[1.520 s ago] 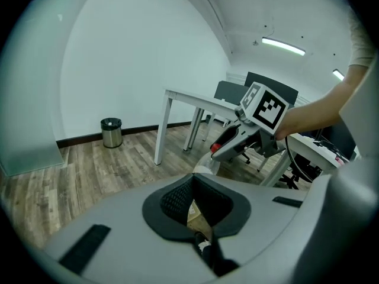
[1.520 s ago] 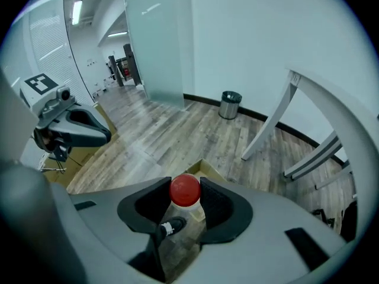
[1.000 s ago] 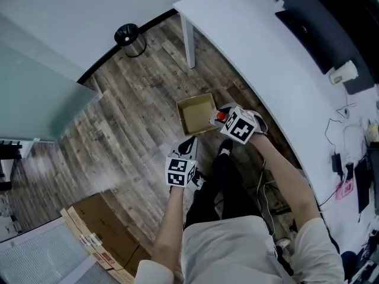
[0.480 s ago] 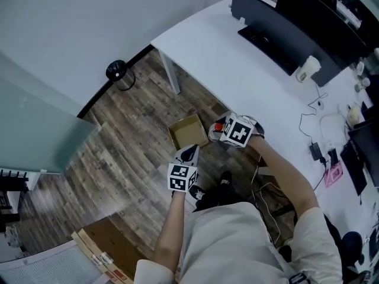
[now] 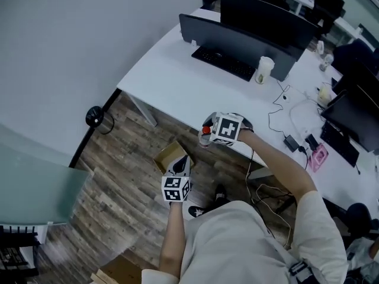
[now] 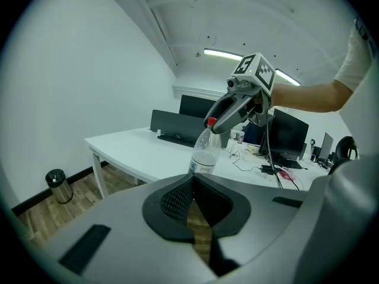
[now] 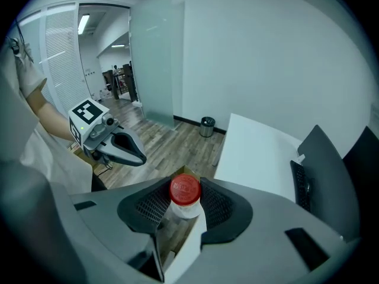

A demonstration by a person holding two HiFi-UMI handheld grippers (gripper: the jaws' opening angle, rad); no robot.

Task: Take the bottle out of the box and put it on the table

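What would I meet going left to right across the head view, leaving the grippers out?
In order: waste bin → cardboard box → red-capped bottle → paper cup → pink item on the desk.

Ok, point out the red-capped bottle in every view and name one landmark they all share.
Head view: bottle at centre, by the near edge of the white table.
Left gripper view: bottle at centre, hanging upright above the jaws.
Right gripper view: bottle low centre, cap toward the camera, clamped in the right gripper.
Shared landmark: the white table.
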